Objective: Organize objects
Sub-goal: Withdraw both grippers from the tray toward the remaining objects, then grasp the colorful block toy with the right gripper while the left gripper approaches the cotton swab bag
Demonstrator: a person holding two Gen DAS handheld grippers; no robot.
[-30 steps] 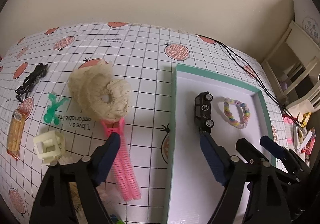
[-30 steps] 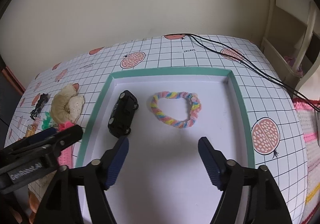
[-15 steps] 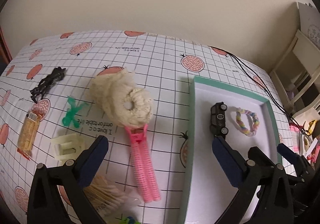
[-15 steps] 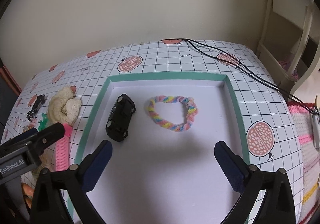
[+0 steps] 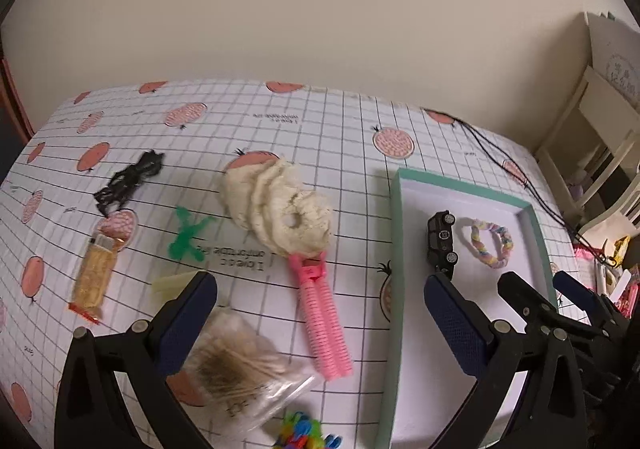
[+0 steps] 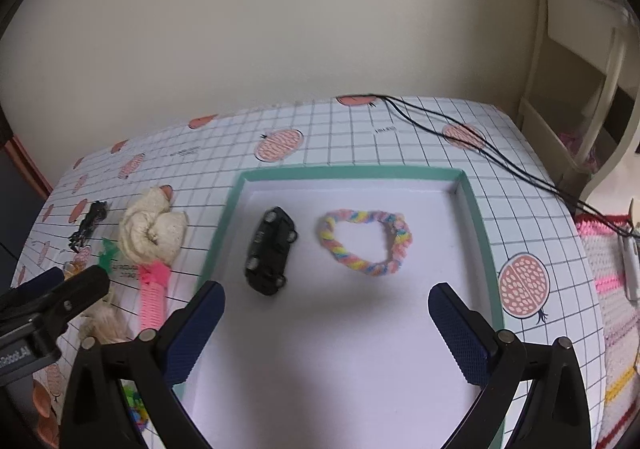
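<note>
A green-rimmed white tray (image 5: 395, 233) (image 6: 224, 217) holds a black toy car (image 5: 441, 241) (image 6: 271, 251) and a pastel braided bracelet (image 5: 491, 243) (image 6: 365, 240). Left of the tray lie a pink hair roller clip (image 5: 320, 313) (image 6: 152, 295), a cream scrunchie (image 5: 280, 207) (image 6: 150, 231), a green clip (image 5: 187, 233), a black hair tie (image 5: 130, 181), a lighter (image 5: 94, 277) and a bag of cotton swabs (image 5: 236, 369). My left gripper (image 5: 318, 323) is open and empty above the pink roller. My right gripper (image 6: 326, 329) is open and empty over the tray's near half.
Black cables (image 6: 460, 141) run across the table's far right corner. A cream shelf unit (image 6: 576, 89) stands to the right. A colourful small item (image 5: 300, 435) lies at the table's near edge. A pale block (image 5: 172, 283) peeks from behind my left finger.
Both grippers have pulled back and up from the table, widening the view. Their jaws have opened wider. The cotton swab bag has come into view.
</note>
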